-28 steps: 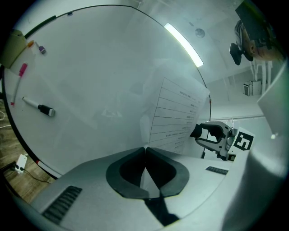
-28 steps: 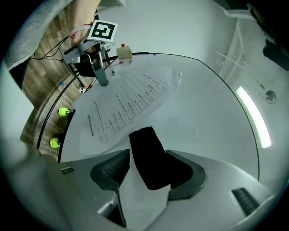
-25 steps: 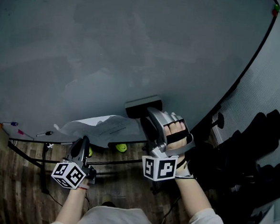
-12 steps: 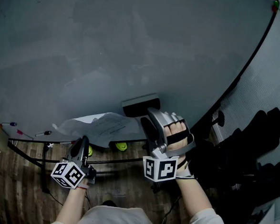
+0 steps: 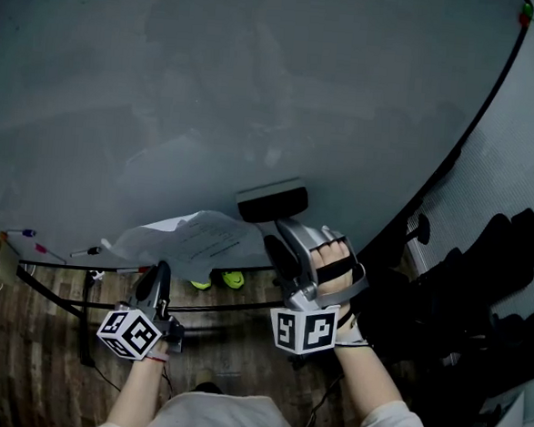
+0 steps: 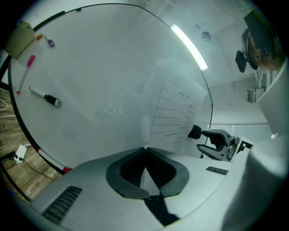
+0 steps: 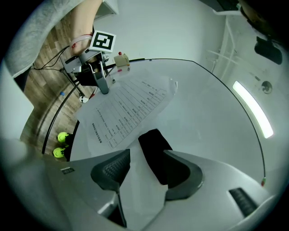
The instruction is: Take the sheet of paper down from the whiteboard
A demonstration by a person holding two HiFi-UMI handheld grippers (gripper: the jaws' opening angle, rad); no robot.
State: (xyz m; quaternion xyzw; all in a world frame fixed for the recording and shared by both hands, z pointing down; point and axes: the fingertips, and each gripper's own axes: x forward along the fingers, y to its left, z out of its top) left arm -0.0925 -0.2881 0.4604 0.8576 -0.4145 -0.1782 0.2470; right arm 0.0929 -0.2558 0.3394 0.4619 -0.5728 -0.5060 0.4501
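**Pinching one end of the sheet of paper (image 6: 176, 117) at the whiteboard (image 5: 257, 89)**

The pads of the left gripper (image 6: 145, 149) are pressed together, and the left end of the sheet is clamped between them. From that grip the printed sheet is seen running rightward across the lower part of the board. Its left portion stands off the surface in a loose curve.

The jaws of the right gripper (image 7: 146, 153) are held wide apart around a black rectangular block (image 7: 156, 149). The block sits on the right end of the sheet, against the board. One jaw is close beside the block, while a strip of white paper is left showing between the block and the other jaw. The block is therefore straddled rather than squeezed.

In the head view the left gripper is held low and nearer, and the right gripper is raised farther up, close under the block.

Farther left on the board, a black-capped marker (image 6: 45, 97) and a pink marker (image 6: 30, 61) are seen lying against the surface, well apart from the sheet. Beneath the board's dark lower edge a wooden floor (image 5: 39, 347) is visible. Two yellow-green objects (image 5: 232, 280) rest on it; what they are cannot be told.
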